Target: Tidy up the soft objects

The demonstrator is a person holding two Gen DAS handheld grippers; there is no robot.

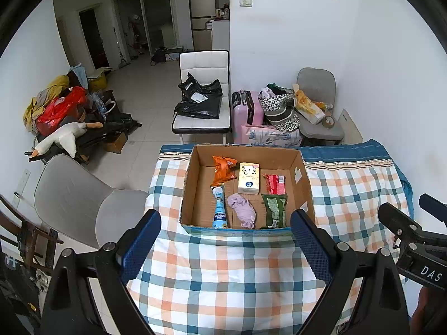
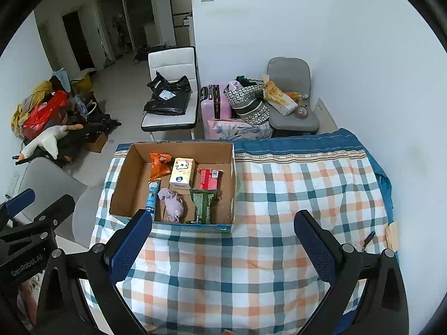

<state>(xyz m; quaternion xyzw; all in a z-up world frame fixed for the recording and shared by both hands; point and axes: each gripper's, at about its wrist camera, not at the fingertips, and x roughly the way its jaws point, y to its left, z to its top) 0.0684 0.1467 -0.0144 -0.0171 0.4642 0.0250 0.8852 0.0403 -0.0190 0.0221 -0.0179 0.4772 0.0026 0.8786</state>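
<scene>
A cardboard box [image 1: 192,184] [image 2: 124,184] stands on the checked cloth. Inside lie an orange packet [image 1: 222,170] [image 2: 159,164], a cream tissue pack [image 1: 248,178] [image 2: 182,173], a red packet [image 1: 274,184] [image 2: 209,179], a blue-white tube [image 1: 219,206] [image 2: 152,195], a lilac cloth [image 1: 242,214] [image 2: 173,205] and a green packet [image 1: 274,210] [image 2: 203,205]. My left gripper [image 1: 225,223] is open and empty, just in front of the box. My right gripper [image 2: 223,224] is open and empty, in front of the box's right corner; it also shows in the left wrist view [image 1: 413,223].
The checked cloth [image 1: 223,273] [image 2: 293,195] covers the table against the white wall. A grey chair [image 1: 83,203] stands left of the table. Behind are a white chair with black bags [image 1: 201,97], a pink suitcase [image 1: 247,111] and a pile of things [image 1: 69,111].
</scene>
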